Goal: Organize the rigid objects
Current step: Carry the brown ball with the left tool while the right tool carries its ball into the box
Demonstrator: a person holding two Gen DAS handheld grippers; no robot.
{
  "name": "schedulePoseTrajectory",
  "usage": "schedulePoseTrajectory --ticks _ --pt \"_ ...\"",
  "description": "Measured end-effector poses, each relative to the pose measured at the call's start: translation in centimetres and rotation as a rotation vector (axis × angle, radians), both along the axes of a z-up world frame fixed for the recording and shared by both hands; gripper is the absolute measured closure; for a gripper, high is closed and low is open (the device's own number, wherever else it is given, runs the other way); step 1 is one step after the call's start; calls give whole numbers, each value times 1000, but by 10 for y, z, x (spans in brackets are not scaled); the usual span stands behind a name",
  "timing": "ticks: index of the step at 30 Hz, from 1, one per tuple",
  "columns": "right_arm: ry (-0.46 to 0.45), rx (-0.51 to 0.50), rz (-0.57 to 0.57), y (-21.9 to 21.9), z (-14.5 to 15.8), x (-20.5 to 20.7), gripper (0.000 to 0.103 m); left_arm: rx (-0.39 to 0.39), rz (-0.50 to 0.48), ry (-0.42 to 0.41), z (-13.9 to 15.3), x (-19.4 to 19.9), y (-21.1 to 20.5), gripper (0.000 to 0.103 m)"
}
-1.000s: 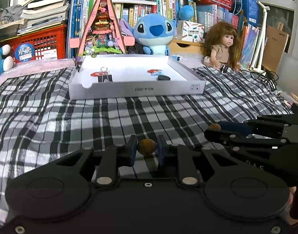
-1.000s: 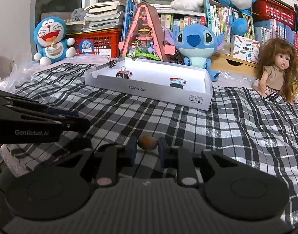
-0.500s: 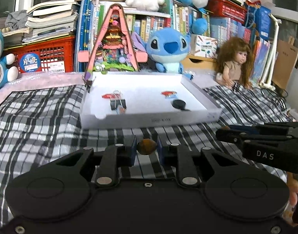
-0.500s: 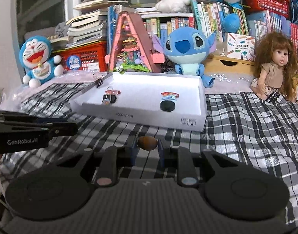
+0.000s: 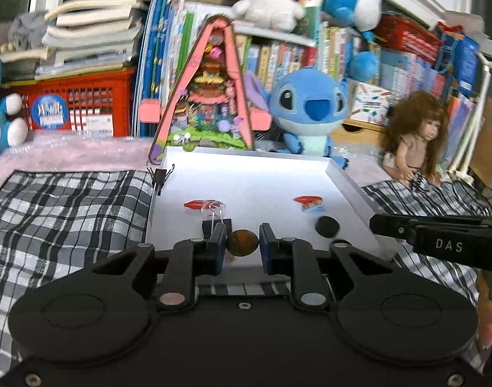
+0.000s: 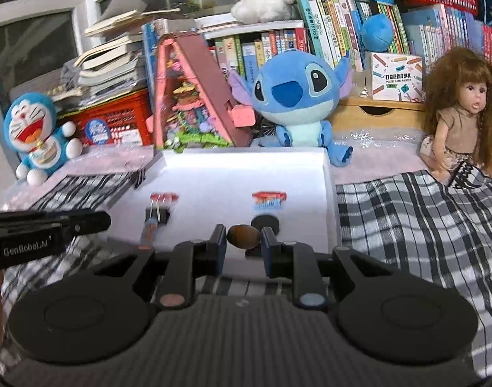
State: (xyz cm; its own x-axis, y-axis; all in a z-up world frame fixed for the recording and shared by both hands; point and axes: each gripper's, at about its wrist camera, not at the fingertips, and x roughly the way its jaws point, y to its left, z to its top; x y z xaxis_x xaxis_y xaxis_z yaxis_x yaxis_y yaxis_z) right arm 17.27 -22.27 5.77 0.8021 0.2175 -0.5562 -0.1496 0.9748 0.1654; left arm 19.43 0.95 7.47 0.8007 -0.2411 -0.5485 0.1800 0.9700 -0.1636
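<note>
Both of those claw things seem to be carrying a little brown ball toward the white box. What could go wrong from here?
Each brown ball is round and pinched only at its sides, the left gripper's and the right gripper's, so either might slip out and roll off across the checked blanket. Dropped into the white box, a ball could roll into the binder clip or the black disc. The two grippers are also close together and could bump.

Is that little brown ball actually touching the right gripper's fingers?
Touching. In the right wrist view the brown ball sits clamped between the right gripper's two fingers, no gap either side.
</note>
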Motion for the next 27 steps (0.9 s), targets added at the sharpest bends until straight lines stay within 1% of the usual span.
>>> schedulePoseTrajectory --ticks 6,10,14,19,24,27 --pt "70 46 -47 -4 1 48 75 13 39 65 -6 52 3 83" --pt "86 65 -66 -7 -2 74 75 9 64 87 -13 82 3 83" --pt "114 110 -94 -13 -11 97 75 2 78 106 -23 107 1 83" --pt "133 79 -110 -13 -21 121 75 -41 97 137 -33 133 0 83" --pt "152 81 -120 -10 -30 140 75 -30 126 146 -39 153 -2 83" --pt "172 64 -112 -4 -37 149 75 -38 132 152 -43 159 -1 83"
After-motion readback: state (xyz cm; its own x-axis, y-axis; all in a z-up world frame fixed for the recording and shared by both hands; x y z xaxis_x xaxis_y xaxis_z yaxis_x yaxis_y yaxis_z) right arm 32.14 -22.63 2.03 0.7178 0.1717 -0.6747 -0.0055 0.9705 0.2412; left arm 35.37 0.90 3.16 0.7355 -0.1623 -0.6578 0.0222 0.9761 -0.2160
